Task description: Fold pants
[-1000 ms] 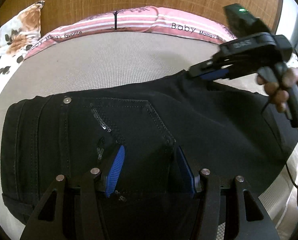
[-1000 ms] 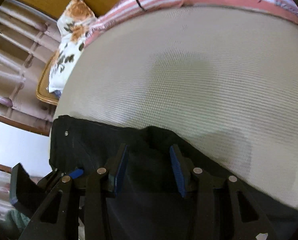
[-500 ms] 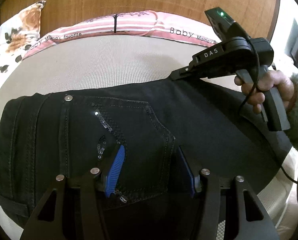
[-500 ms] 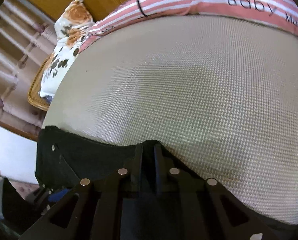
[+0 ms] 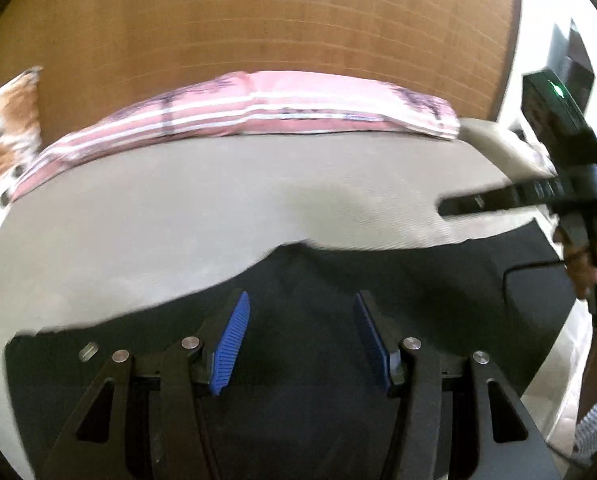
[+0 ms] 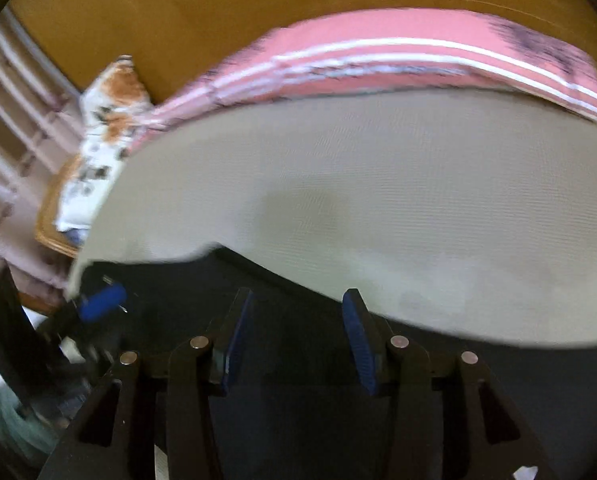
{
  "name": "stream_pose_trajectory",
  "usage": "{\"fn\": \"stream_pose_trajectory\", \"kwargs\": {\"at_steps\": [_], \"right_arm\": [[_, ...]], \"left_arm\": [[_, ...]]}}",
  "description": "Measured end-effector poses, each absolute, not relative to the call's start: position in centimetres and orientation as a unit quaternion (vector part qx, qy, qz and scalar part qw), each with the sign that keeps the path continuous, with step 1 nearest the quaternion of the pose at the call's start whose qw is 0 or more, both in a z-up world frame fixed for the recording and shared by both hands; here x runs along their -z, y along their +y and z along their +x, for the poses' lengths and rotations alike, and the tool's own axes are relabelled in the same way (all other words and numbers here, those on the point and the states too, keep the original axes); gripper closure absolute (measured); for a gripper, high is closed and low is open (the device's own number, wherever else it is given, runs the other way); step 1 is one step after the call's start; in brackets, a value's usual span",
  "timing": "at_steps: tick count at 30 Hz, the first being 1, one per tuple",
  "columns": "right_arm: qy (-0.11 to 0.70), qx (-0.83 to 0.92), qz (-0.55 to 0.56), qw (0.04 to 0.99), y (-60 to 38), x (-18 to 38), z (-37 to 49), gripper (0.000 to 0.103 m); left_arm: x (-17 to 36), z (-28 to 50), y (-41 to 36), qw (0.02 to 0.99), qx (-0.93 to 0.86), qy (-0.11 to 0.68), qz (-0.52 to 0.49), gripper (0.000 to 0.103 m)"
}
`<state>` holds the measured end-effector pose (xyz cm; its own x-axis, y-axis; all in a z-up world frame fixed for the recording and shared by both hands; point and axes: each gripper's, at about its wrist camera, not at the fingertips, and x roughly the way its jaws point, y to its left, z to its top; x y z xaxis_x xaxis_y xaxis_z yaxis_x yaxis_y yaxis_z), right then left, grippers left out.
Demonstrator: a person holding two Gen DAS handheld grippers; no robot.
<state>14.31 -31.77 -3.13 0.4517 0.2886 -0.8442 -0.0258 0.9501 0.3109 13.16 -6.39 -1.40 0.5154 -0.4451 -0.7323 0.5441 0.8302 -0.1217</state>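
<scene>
The bed [image 5: 178, 216] fills most of both views, its pale woven cover bare up to the pink striped pillow [image 5: 258, 112] lying along the wooden headboard [image 5: 278, 20], with a flowered pillow [image 6: 106, 120] off at the left end. The black pants [image 5: 338, 288] lie flat across the near part of the bed, under both tools. The left gripper [image 5: 300, 332] tilts down over the pants with its blue pads [image 5: 230, 344] held a moderate way apart, the dark cloth beneath them and nothing pinched. The right gripper [image 6: 296, 338] slopes down over the pants' far edge, and its jaws have just been opening, so they now stand moderately apart with only cloth showing below the gap. In the left wrist view the right tool [image 5: 558, 184] sits at the right edge, a hand [image 5: 586, 264] wrapped round its grip, its tip above bare bedcover rather than on the pants as it was half a second ago. Both views are now blurred, and more headboard shows than before; the back pocket and its sequins, plain earlier, are no longer seen
</scene>
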Motion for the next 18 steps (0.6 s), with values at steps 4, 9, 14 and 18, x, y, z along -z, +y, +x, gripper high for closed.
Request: {"fn": "stream_pose_trajectory", "kwargs": {"at_steps": [4,9,14,18], "right_arm": [[0.534,-0.045,0.123,0.835,-35.6,4.1,11.6,0.059],[0.545,-0.004,0.139,0.827,-38.7,6.8,10.5,0.059],[0.523,0.033,0.132,0.841,-39.6,8.6,11.3,0.067],[0.506,0.045,0.121,0.853,-39.4,9.1,12.0,0.067]], "left_arm": [[2.4,14.8,-10.2,0.854,0.314,0.409,0.072,0.048],[4.6,16.9,-13.0,0.839,0.316,0.436,0.081,0.048],[7.5,18.9,-13.3,0.828,0.307,0.462,0.083,0.048],[8.0,18.7,-13.7,0.834,0.303,0.451,0.1,0.048]]}}
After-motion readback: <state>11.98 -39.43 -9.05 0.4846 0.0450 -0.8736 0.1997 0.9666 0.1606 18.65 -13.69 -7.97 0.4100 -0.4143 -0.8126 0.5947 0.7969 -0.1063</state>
